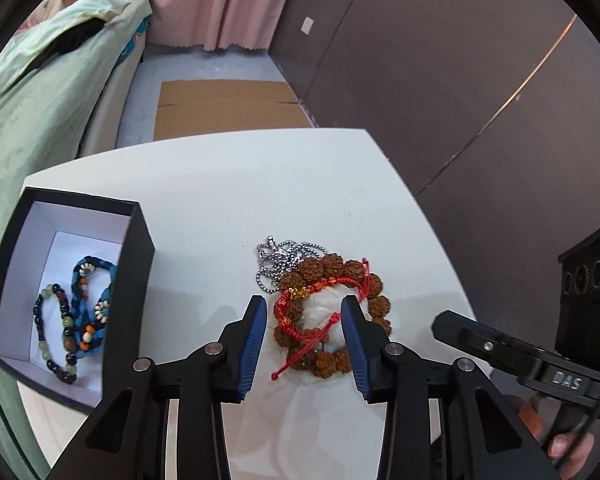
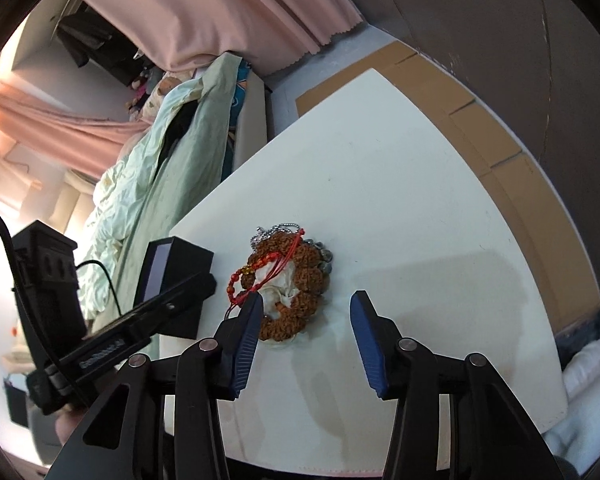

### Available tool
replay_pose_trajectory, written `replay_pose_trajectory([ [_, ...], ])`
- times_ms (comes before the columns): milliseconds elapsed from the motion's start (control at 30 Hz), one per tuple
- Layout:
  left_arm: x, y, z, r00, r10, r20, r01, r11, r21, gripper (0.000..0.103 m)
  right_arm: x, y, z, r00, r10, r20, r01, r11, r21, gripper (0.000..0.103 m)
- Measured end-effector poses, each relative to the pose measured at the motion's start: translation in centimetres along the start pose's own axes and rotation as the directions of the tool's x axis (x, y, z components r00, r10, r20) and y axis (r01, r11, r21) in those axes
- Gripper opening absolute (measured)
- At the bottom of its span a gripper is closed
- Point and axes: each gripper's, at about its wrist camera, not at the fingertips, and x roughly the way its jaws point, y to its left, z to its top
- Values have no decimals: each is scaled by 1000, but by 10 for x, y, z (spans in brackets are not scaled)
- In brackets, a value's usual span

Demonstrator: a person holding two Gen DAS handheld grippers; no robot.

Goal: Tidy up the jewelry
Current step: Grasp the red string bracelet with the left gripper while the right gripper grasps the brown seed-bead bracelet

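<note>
The left claw (image 1: 304,310) fills the lower frame of its view, its blue pads partly open astride a brown seed-bead bracelet (image 1: 334,316) at centre, not pressing it. A red cord bracelet (image 1: 320,304) lies across the beads, and a silver chain (image 1: 278,258) is heaped just above them. At left, a black box (image 1: 138,280) on the white worktop (image 1: 228,200) holds beaded strands (image 1: 74,320). The right claw (image 2: 306,304) stands partly open, empty, its left pad at the bracelet's edge.
</note>
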Motion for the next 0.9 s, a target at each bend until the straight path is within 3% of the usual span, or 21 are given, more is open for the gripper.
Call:
replay_pose_trajectory([
  [100, 10, 0, 1, 1000, 9, -22, -9, 1000, -11, 30, 2, -4, 1, 1000, 4, -8, -4, 1000, 13, 48],
  [367, 22, 7, -3, 999, 18, -42, -19, 999, -26, 29, 12, -6, 2, 999, 38, -38, -36, 998, 59, 48],
  [433, 23, 7, -3, 999, 5, -34, -6, 1000, -17, 10, 17, -4, 2, 998, 39, -44, -36, 998, 60, 48],
  [467, 24, 8, -4, 1000, 11, -29, -11, 1000, -12, 9, 19, -3, 2, 998, 37, -46, -35, 998, 60, 47],
  [900, -22, 5, 4, 991, -104, 83, 104, 995, 4, 7, 38, 0, 5, 998, -26, -63, 30, 998, 59, 47],
])
